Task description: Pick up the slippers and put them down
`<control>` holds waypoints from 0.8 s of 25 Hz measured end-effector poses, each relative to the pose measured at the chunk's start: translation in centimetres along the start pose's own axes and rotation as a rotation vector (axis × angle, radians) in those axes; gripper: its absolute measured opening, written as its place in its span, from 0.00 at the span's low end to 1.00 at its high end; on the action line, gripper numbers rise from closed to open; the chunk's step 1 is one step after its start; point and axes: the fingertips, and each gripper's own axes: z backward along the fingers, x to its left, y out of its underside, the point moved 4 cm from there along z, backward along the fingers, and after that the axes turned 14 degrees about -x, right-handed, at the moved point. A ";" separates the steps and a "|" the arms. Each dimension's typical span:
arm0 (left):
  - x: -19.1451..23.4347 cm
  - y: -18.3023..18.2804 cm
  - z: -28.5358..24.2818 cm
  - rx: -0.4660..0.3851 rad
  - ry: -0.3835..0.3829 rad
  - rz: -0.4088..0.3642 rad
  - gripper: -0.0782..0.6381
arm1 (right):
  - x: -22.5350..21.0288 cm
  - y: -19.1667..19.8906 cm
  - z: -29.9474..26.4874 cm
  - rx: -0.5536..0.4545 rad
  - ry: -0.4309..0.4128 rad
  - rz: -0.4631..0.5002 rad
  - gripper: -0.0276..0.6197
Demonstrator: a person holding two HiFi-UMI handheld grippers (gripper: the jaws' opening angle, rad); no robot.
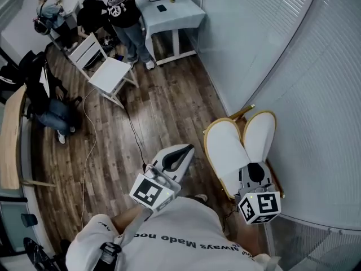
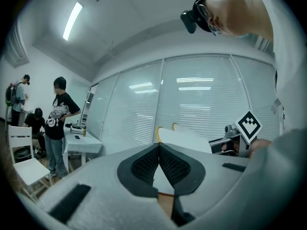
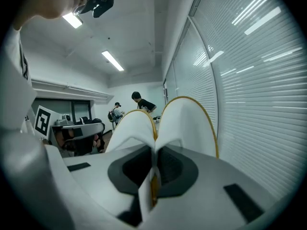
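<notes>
Two white slippers with yellow rims, one (image 1: 225, 148) beside the other (image 1: 259, 133), hang in the air over the wooden floor, next to the window wall. My right gripper (image 1: 254, 171) is shut on their near ends and holds both soles together. In the right gripper view the pair (image 3: 187, 123) rises from between the jaws of that gripper (image 3: 154, 150). My left gripper (image 1: 181, 151) is in the air to the left of the slippers, apart from them. In its own view my left gripper (image 2: 159, 148) is shut with nothing between the pads, and the slippers (image 2: 184, 138) show beyond it.
A white folding chair (image 1: 107, 66) and a white table (image 1: 169, 13) stand further off on the wood floor (image 1: 169, 106), with several people near them. A cable (image 1: 132, 129) runs across the floor. The blind-covered glass wall (image 1: 304, 66) closes the right side.
</notes>
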 end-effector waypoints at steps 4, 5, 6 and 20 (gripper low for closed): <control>6.1 -2.4 3.1 -0.002 -0.078 -0.013 0.12 | 5.6 -0.5 -6.0 0.007 -0.094 0.009 0.08; 7.5 -2.8 3.8 0.002 -0.098 -0.013 0.12 | 6.9 -0.5 -7.5 0.008 -0.117 0.010 0.08; 9.0 -3.1 4.6 0.002 -0.116 -0.017 0.12 | 8.2 -0.4 -9.0 0.010 -0.138 0.012 0.08; 26.7 -7.1 15.3 -0.040 -0.368 -0.090 0.12 | 25.0 2.0 -25.7 0.031 -0.391 0.002 0.08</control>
